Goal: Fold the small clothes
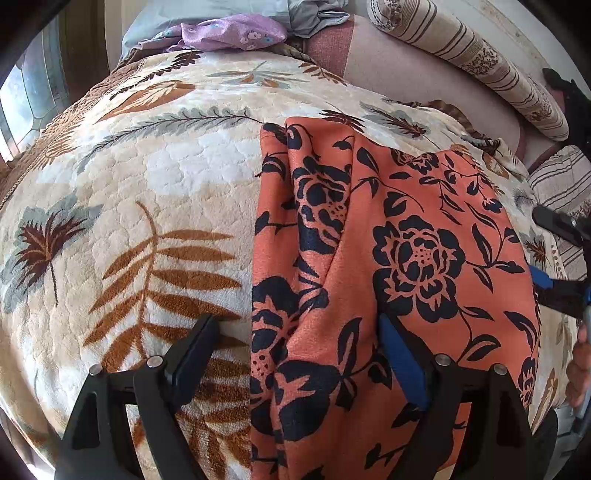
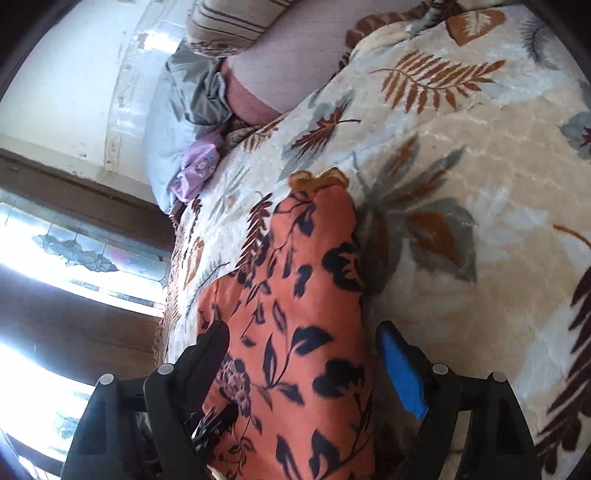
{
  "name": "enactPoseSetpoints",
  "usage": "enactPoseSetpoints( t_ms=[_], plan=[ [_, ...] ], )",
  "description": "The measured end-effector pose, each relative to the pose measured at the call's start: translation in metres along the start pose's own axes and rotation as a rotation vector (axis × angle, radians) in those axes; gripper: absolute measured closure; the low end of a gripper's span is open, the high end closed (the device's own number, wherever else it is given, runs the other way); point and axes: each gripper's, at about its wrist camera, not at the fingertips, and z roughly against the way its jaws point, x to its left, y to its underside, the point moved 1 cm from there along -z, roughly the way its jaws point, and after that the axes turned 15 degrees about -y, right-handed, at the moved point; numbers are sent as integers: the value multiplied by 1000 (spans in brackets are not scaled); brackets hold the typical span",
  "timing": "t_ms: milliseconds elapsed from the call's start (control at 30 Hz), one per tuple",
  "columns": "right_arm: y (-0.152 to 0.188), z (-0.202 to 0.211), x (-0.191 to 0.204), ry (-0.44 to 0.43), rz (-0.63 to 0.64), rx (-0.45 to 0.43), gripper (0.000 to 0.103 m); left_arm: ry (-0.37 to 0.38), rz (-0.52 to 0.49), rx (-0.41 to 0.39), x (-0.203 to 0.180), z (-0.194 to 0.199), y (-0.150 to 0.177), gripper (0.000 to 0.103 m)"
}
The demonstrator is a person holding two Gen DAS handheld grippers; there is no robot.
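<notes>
An orange garment with a dark floral print point(image 1: 399, 258) lies folded in a long strip on a cream leaf-patterned blanket point(image 1: 147, 192). My left gripper point(image 1: 297, 326) is open just above the garment's near left edge, one finger over the blanket, the other over the cloth. My right gripper point(image 2: 303, 334) is open over the same garment point(image 2: 295, 314), its fingers straddling the strip. The right gripper also shows at the right edge of the left wrist view point(image 1: 561, 254).
A purple floral cloth point(image 1: 229, 33) and grey-blue clothes point(image 1: 314, 16) lie at the far end of the bed. A striped bolster pillow point(image 1: 476, 62) lies at the back right. A window point(image 2: 74, 251) is to one side.
</notes>
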Motion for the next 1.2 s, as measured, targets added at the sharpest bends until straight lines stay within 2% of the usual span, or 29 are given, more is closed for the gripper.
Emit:
enactPoseSetpoints(
  t_ms=[67,100,133,267,300,367,433,500,533,567,600,733,833,900,1067,1200],
  plan=[
    [19,-3,-6,34,12,68,19,3,3,-2,1,0,1,15],
    [27,-9,-11,38,11,107,31,4,4,-3,2,0,1,15],
    [34,-13,-13,73,22,140,69,5,4,-2,2,0,1,15],
    [42,-11,8,156,134,109,68,9,7,9,6,1,1,15],
    [43,-12,8,166,130,105,68,14,14,22,7,3,-2,16],
    [44,-9,2,145,66,93,56,47,52,15,15,19,-5,17],
    [48,2,0,93,45,59,24,109,74,-41,23,43,-2,17],
    [53,12,0,75,49,37,23,127,69,-55,28,53,9,17],
    [57,15,-2,55,34,35,23,125,63,-25,28,47,17,17],
    [61,16,-5,36,20,41,23,121,46,22,27,36,25,32],
    [65,16,-7,25,15,53,23,113,28,75,25,21,32,52],
    [78,8,-11,49,42,103,23,151,63,48,28,24,38,52],
    [82,9,-10,52,40,75,23,143,47,38,28,28,37,45],
    [83,9,-10,53,30,58,23,145,55,33,30,29,38,37],
    [90,7,-10,53,61,20,19,145,58,37,31,29,44,35],
    [92,4,-7,58,95,29,14,135,55,50,30,28,43,34]
  ],
)
